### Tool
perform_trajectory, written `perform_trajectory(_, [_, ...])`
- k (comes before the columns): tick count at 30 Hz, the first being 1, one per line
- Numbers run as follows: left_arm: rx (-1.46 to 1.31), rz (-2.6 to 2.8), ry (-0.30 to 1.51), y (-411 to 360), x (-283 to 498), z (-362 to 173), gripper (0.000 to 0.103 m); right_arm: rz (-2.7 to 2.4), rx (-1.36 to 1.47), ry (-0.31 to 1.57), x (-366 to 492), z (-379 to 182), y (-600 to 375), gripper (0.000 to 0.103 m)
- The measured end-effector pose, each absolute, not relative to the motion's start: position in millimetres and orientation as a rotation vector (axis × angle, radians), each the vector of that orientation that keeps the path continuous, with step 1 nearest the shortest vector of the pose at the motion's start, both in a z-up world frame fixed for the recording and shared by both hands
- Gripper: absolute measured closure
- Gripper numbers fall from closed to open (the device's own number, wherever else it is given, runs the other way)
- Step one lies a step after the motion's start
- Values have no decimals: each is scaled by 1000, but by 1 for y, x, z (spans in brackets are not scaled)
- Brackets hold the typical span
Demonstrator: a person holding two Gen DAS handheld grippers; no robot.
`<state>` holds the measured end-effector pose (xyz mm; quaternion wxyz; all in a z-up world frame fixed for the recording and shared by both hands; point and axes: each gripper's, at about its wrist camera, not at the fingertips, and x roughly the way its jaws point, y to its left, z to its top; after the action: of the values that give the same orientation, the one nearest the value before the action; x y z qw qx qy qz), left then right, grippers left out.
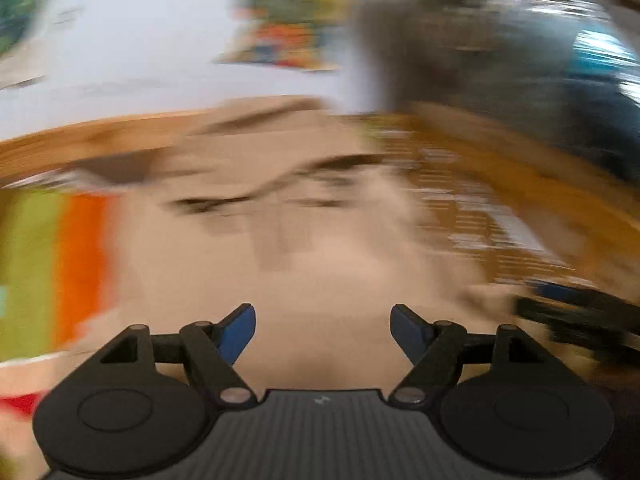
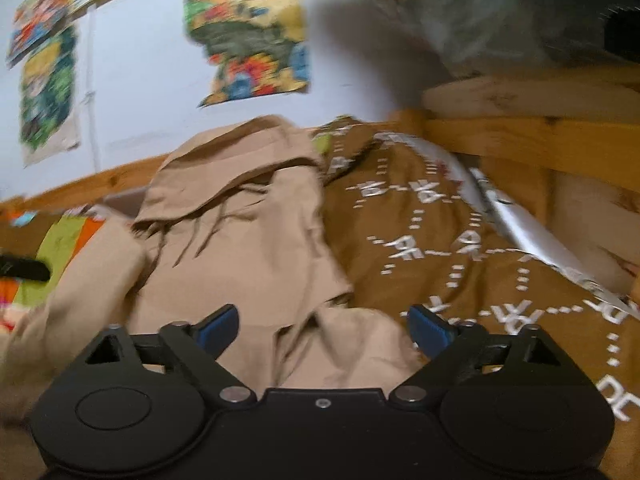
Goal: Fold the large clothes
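A large beige hooded garment (image 2: 248, 240) lies crumpled on a bed, hood toward the wall, drawstrings showing. My right gripper (image 2: 324, 326) stands open just above its near edge, blue pads apart, a fold of beige cloth (image 2: 344, 344) lying between them but not pinched. In the blurred left wrist view the same beige garment (image 1: 312, 248) fills the middle. My left gripper (image 1: 322, 330) is open over it with nothing between its fingers. The other gripper (image 1: 580, 316) shows as a dark blur at the right edge, and the left one appears as a black shape (image 2: 24, 268) at the far left of the right wrist view.
A brown bedcover with white lettering (image 2: 460, 248) lies right of the garment. A green and orange striped cloth (image 1: 52, 264) is at the left. A wooden bed frame (image 2: 520, 140) rises at the right, a grey blanket (image 2: 500, 8) above it. Posters (image 2: 248, 36) hang on the pale wall.
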<state>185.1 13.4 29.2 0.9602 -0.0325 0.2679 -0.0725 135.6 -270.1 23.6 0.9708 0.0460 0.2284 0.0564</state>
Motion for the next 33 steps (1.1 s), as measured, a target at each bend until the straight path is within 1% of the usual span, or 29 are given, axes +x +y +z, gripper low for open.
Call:
perform_trajectory(1, [-83,-64,551,31,190,27,24,150,66,461,138,22,-264,24])
perform_trajectory(5, [-171,174,583,100,215,11,27,256,-47,482,158,16,-241,33])
perform_trajectory(8, [-222,228,632,130,233,1,27,270,-103,532,175,4,-231,40])
perform_trajectory(9, [-241,224,649,136,238,-2,27,265,-85,566,179,-2,-231,45])
perform_trajectory(10, [-268,212,674,141,243,-5,27,258,-67,603,183,-8,-233,55])
perform_trajectory(11, [-298,200,693,145,247,-10,27,249,-54,636,185,-12,-234,61])
perform_trajectory(13, [-354,182,706,149,253,-18,29,244,-48,658,186,-18,-233,83])
perform_trajectory(14, [-371,170,714,149,257,-23,41,243,-51,649,185,-18,-233,87])
perform_trajectory(15, [-376,158,728,149,261,-26,64,245,-51,636,182,-16,-232,94])
perform_trajectory(16, [-363,166,746,147,264,-28,69,244,-47,622,180,-13,-233,103])
perform_trajectory(17, [-333,189,745,144,264,-29,80,246,-38,603,176,-10,-235,103])
perform_trajectory(18, [-322,192,733,142,265,-29,85,239,-31,583,171,-5,-237,103])
perform_trajectory(20, [-355,237,672,143,255,-25,90,205,-13,539,160,10,-242,103])
perform_trajectory(23, [-427,295,596,146,241,-21,91,119,-21,493,141,28,-249,103])
perform_trajectory(25, [-395,312,619,143,243,-27,92,100,-17,541,140,25,-253,103])
perform_trajectory(26, [-370,320,659,142,249,-33,91,107,-21,589,144,17,-251,103])
perform_trajectory(28, [-346,328,692,142,258,-39,88,112,-8,673,152,-4,-252,103])
perform_trajectory(30, [-326,332,697,140,258,-39,78,99,16,708,153,-12,-255,103])
perform_trajectory(31, [-316,333,693,138,256,-38,74,93,13,700,152,-9,-254,97])
perform_trajectory(32, [-316,328,689,138,254,-36,64,88,0,682,151,-4,-253,92])
perform_trajectory(33, [-323,320,683,137,250,-34,50,88,-16,654,149,1,-250,82])
